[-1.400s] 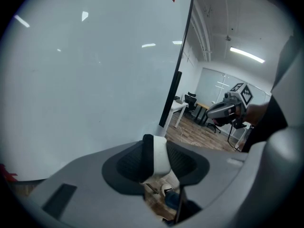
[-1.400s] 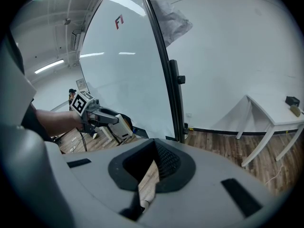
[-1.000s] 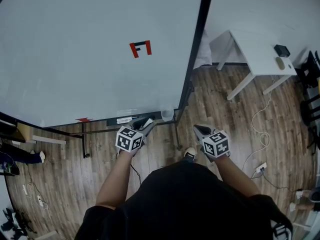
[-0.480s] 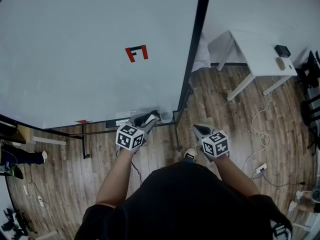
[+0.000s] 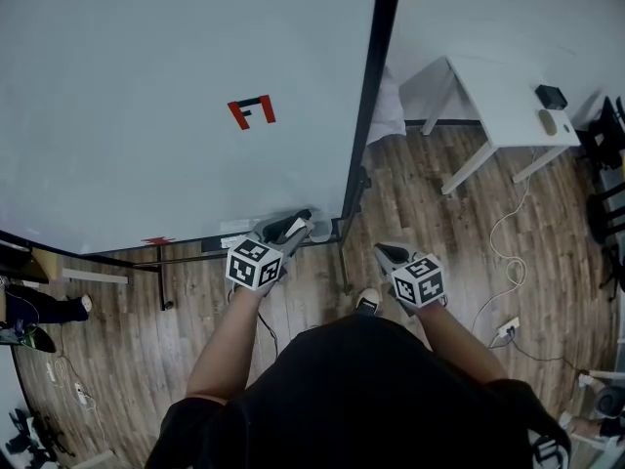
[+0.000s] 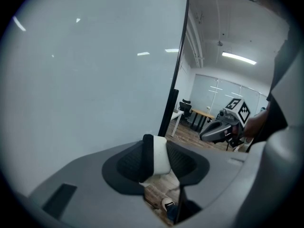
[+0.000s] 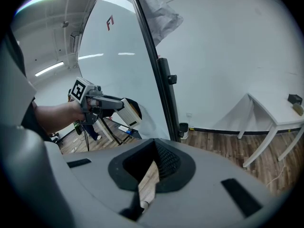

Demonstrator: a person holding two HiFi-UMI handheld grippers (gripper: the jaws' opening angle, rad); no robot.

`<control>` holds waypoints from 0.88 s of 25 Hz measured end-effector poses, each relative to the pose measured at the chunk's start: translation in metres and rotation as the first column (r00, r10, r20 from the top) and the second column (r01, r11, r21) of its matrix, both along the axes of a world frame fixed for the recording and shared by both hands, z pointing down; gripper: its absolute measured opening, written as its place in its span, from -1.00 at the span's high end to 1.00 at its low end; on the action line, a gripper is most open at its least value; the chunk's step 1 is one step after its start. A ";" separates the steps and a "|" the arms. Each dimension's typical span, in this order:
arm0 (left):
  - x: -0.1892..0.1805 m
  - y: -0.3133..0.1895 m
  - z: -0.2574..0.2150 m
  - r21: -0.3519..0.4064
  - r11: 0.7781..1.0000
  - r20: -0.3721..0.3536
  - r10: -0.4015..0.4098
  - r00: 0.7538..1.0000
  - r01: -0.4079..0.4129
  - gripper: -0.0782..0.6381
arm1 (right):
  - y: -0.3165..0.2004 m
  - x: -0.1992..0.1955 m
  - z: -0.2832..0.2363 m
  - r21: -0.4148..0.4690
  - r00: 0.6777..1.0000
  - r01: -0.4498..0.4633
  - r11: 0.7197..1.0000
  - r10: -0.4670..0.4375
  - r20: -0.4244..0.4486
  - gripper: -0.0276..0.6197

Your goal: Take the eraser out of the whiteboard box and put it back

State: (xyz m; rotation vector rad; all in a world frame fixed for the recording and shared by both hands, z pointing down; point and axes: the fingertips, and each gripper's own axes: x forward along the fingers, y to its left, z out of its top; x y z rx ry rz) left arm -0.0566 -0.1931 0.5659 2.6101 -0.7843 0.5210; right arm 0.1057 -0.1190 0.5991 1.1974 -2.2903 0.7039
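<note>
My left gripper (image 5: 293,225) is shut on the eraser (image 5: 289,227), a white block with a black felt side. It hovers at the whiteboard's (image 5: 146,86) lower right corner, just above the tray (image 5: 195,245). In the left gripper view the eraser (image 6: 156,155) stands upright between the pads, against the board (image 6: 95,70). The right gripper view shows the left gripper (image 7: 124,113) carrying the eraser (image 7: 127,112) next to a translucent box (image 7: 145,122) on the tray. My right gripper (image 5: 389,254) hangs shut and empty over the floor, right of the board's black post (image 5: 366,115).
A red and black mark (image 5: 252,111) sits on the board. A white table (image 5: 498,96) with small items stands at the right, and cables (image 5: 508,262) run across the wooden floor. The board's stand legs (image 5: 161,281) reach toward my feet.
My left gripper has carried the eraser a little forward and up toward the board's lower right corner. The right gripper has stayed put.
</note>
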 end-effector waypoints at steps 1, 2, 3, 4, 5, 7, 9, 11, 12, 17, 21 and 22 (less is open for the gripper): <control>0.002 -0.001 0.000 -0.001 1.000 -0.002 0.001 1.000 -0.001 0.35 | -0.001 0.002 0.000 -0.001 1.000 0.000 1.000 0.000 0.000 0.93; 0.005 -0.002 0.000 -0.002 1.000 -0.003 0.003 1.000 -0.003 0.35 | -0.001 0.004 0.001 -0.002 1.000 0.000 1.000 0.000 0.000 0.93; 0.007 -0.003 0.000 -0.004 1.000 -0.004 0.004 1.000 -0.004 0.35 | -0.002 0.005 0.002 -0.004 1.000 -0.001 1.000 0.001 0.000 0.93; 0.008 -0.004 0.001 -0.006 1.000 -0.005 0.004 1.000 -0.004 0.35 | -0.002 0.007 0.002 -0.006 1.000 -0.002 1.000 0.002 0.000 0.93; 0.010 -0.005 0.001 -0.007 1.000 -0.006 0.005 1.000 -0.005 0.35 | -0.003 0.008 0.003 -0.008 1.000 -0.003 1.000 0.003 -0.001 0.93; 0.014 -0.007 0.003 -0.011 1.000 -0.008 0.007 1.000 -0.007 0.34 | -0.004 0.011 0.005 -0.013 1.000 -0.004 1.000 0.004 -0.002 0.93; 0.018 -0.009 0.005 -0.012 1.000 -0.011 0.010 1.000 -0.010 0.35 | -0.005 0.014 0.008 -0.017 1.000 -0.005 1.000 0.005 -0.002 0.93; 0.023 -0.011 0.005 -0.007 1.000 -0.015 0.014 1.000 -0.014 0.35 | -0.006 0.017 0.009 -0.020 1.000 -0.006 1.000 0.006 -0.003 0.93; 0.025 -0.011 0.005 -0.005 1.000 -0.018 0.017 1.000 -0.017 0.35 | -0.007 0.019 0.009 -0.021 1.000 -0.007 1.000 0.007 -0.004 0.93; 0.034 -0.013 0.015 -0.018 1.000 -0.008 0.026 1.000 -0.026 0.35 | -0.008 0.031 0.012 -0.028 1.000 -0.011 1.000 0.011 -0.007 0.93; 0.039 -0.012 0.023 -0.027 0.999 0.010 0.032 0.999 -0.032 0.34 | -0.008 0.038 0.015 -0.036 1.000 -0.013 0.999 0.013 -0.009 0.93; 0.041 -0.012 0.025 -0.029 0.999 0.014 0.034 0.999 -0.033 0.35 | -0.008 0.039 0.016 -0.038 1.000 -0.013 0.999 0.013 -0.009 0.93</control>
